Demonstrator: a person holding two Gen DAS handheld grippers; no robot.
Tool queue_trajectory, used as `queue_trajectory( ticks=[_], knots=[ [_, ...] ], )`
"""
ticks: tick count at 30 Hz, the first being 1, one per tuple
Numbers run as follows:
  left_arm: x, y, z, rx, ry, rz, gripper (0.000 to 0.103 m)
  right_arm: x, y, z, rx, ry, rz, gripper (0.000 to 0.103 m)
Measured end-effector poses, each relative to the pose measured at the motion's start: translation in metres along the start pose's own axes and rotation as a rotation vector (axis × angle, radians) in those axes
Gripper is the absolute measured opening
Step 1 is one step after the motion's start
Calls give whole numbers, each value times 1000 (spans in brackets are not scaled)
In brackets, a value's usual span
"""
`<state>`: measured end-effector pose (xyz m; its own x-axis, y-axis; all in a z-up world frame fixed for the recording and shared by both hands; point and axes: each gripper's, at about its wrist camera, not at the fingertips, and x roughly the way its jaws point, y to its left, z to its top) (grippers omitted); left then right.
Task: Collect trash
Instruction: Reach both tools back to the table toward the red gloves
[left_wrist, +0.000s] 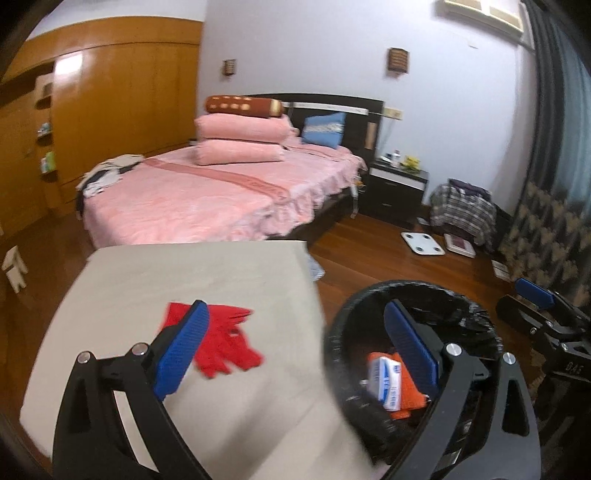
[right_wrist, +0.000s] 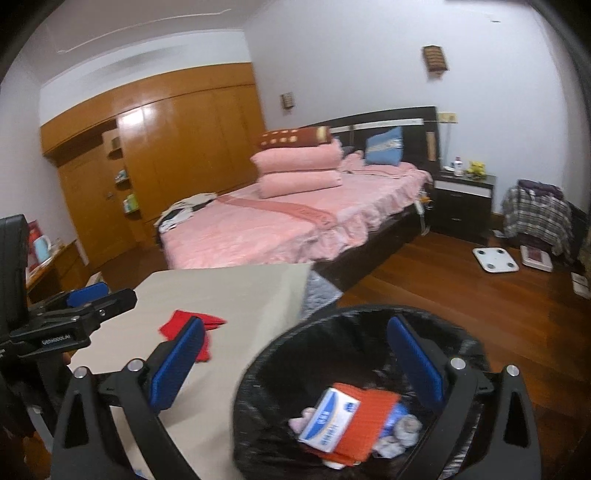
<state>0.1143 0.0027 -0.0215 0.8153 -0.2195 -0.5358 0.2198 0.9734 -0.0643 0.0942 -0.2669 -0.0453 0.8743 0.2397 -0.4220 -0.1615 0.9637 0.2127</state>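
Lying crumpled on the beige tabletop (left_wrist: 110, 295), a red knitted cloth (left_wrist: 229, 343) sits ahead of the empty, wide-apart left gripper (left_wrist: 295, 350); the equally spread right gripper (right_wrist: 295, 362) overhangs the black-lined trash bin (right_wrist: 258, 387).

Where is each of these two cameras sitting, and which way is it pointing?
Left wrist: rides the left gripper, facing the bed over the beige table and red cloth; its open blue fingers show, the right gripper at the edge.
Right wrist: rides the right gripper, above the black-lined trash bin; the left gripper shows at left.
Both share table, cloth, bin, bed.
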Motion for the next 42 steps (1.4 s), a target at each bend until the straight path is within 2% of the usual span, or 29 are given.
queue_trajectory(
  ticks=[11,15,19,29,38,42],
  knots=[
    [-39,96,-18,-96,-27,177,93,47,98,0,-123,42,122,97],
    [-38,130,-26,-110,-14,251,93,73,126,-7,-150,68,153,97],
    [-29,155,-32,-129,-5,289,93,107,150,-16,-169,112,178,97],
    [8,203,-46,-187,32,318,93,187,176,-32,-196,217,183,96],
    [42,231,-50,-217,67,330,93,252,189,-45,-225,324,188,81],
    [57,237,-48,-220,80,329,93,274,193,-55,-239,384,200,68]
  ],
)
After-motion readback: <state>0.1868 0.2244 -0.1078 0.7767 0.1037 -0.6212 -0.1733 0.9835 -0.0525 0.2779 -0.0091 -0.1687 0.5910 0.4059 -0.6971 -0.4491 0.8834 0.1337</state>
